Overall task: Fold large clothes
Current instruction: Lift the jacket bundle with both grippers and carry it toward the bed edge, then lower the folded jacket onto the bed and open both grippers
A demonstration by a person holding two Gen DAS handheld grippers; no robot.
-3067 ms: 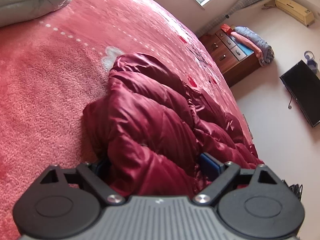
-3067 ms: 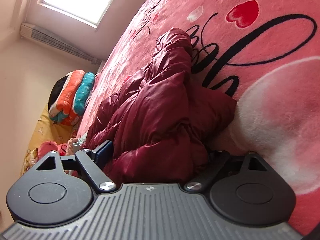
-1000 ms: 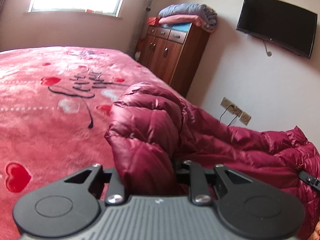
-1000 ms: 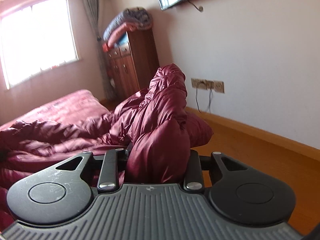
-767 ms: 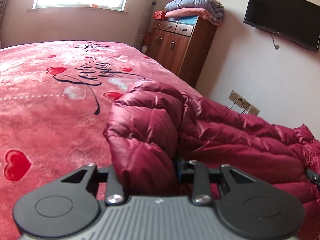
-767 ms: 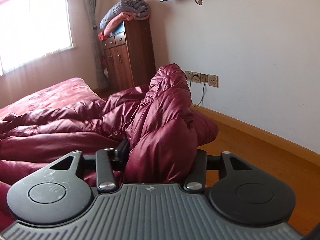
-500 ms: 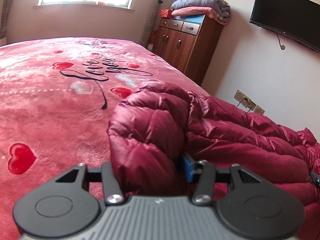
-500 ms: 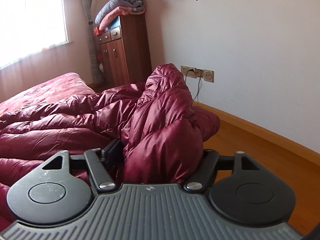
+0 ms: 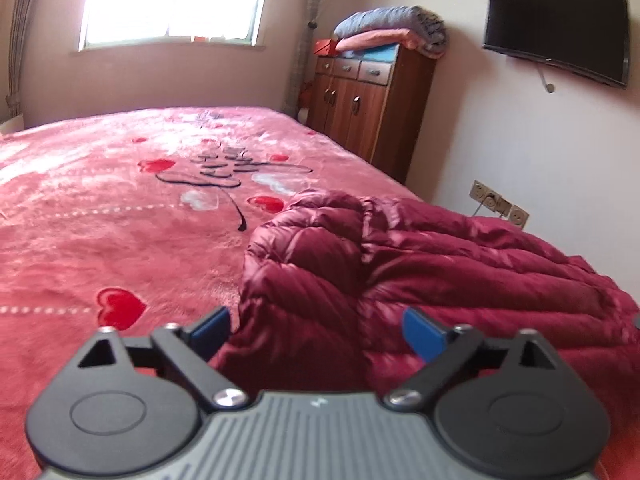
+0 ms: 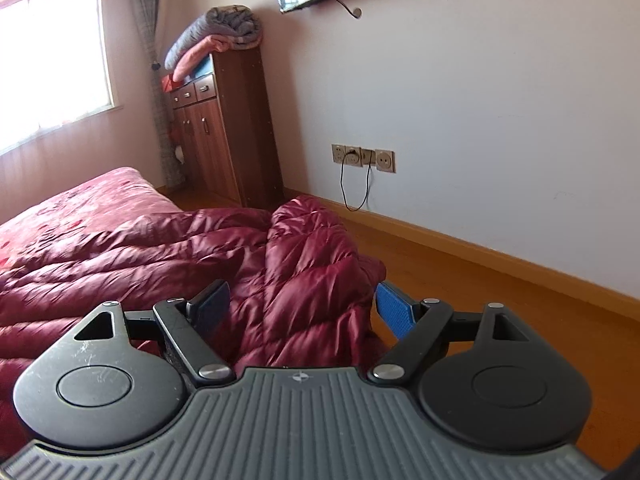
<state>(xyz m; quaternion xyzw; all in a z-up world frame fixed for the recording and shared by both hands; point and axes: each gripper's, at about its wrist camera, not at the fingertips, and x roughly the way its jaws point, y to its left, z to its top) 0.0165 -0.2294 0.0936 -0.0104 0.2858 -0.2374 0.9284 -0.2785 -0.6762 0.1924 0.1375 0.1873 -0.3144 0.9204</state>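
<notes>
A dark red puffer jacket (image 9: 440,264) lies spread along the edge of the bed, which is covered by a pink heart-print blanket (image 9: 120,208). My left gripper (image 9: 316,332) hangs just above one bunched end of it. Its jaws are opening, and the blue pads (image 9: 424,336) stand wide on either side of the fold without pressing it. In the right wrist view the other end of the jacket (image 10: 312,264) hangs over the bed's edge. My right gripper (image 10: 302,308) is over that end with its jaws opening, the fabric loose between its pads (image 10: 394,312).
A wooden cabinet (image 9: 368,108) with folded blankets on top stands against the wall beyond the bed. A wall-mounted TV (image 9: 556,28) and wall sockets (image 10: 362,156) with a cable are on the right wall. Wooden floor (image 10: 500,292) runs beside the bed.
Both grippers went from shut on bunched jacket folds to wide open and drew back a little. The released folds have sunk onto the bed.
</notes>
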